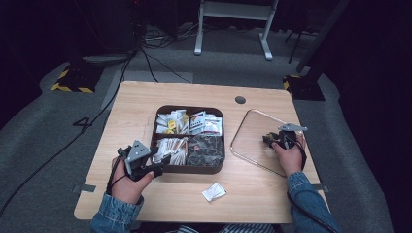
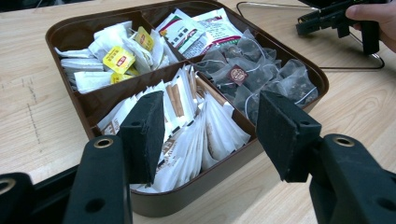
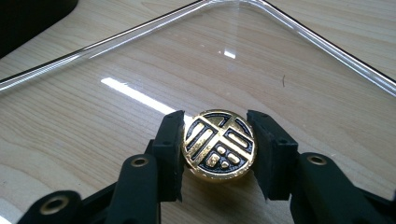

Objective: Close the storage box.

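A brown four-compartment tray (image 1: 189, 170) of tea bags and sachets sits mid-table. My left gripper (image 1: 163, 160) is open at its front left corner. In the left gripper view it (image 2: 210, 112) hangs just over the near compartment of white sachets (image 2: 187, 135), holding nothing. A clear square lid (image 1: 252, 141) lies flat on the table right of the tray. My right gripper (image 1: 268, 139) is over it. In the right gripper view, the gripper (image 3: 217, 120) is shut on the lid's round gold-and-black knob (image 3: 218, 147), one pad on each side.
One loose white sachet (image 1: 214, 191) lies on the table in front of the tray. A dark cable hole (image 1: 240, 100) marks the far edge. Beyond the table are floor cables and a white desk frame (image 1: 233, 29).
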A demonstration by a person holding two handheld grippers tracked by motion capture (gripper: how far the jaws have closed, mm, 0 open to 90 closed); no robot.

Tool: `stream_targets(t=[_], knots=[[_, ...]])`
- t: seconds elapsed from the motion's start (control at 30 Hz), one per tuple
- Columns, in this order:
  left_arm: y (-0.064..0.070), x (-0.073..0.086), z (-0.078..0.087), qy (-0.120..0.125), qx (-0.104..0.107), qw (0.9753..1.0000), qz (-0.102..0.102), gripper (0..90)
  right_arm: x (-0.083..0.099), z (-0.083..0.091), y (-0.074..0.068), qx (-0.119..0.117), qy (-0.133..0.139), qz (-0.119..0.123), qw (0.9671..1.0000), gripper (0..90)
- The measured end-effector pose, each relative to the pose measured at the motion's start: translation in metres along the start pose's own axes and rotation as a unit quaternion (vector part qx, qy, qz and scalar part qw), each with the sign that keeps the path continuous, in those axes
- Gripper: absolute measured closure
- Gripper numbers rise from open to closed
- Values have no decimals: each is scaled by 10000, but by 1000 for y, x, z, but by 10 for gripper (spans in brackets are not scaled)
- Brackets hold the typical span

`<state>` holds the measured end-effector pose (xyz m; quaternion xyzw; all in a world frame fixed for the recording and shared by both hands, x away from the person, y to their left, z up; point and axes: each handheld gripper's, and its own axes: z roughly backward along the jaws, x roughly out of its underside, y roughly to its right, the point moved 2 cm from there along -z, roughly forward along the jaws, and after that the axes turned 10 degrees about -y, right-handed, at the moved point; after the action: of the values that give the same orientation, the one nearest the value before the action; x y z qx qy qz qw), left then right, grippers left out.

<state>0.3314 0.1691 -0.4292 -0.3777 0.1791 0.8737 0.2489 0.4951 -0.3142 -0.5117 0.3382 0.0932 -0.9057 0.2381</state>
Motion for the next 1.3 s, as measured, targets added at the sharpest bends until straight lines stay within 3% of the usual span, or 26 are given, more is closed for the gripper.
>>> stream_targets(t=[0.37, 0.77, 1.0, 1.17, 1.3], knots=[[-22, 2, 10, 117, -246, 9993, 268, 430, 1, 9, 2, -13, 51, -51, 10000, 587], [-33, 11, 14, 47, -562, 9976, 412, 421, -9, 33, -1, -239, 151, 154, 9995, 587], [-44, 24, 18, -52, -980, 9935, 570, 396, -23, 49, -15, -415, 230, 383, 9981, 587], [-55, 31, 20, -130, -1162, 9907, 700, 364, -35, 55, -30, -591, 309, 623, 9958, 587], [-66, 38, 17, -241, -1300, 9882, 775, 329, -43, 56, -41, -791, 323, 663, 9941, 587]])
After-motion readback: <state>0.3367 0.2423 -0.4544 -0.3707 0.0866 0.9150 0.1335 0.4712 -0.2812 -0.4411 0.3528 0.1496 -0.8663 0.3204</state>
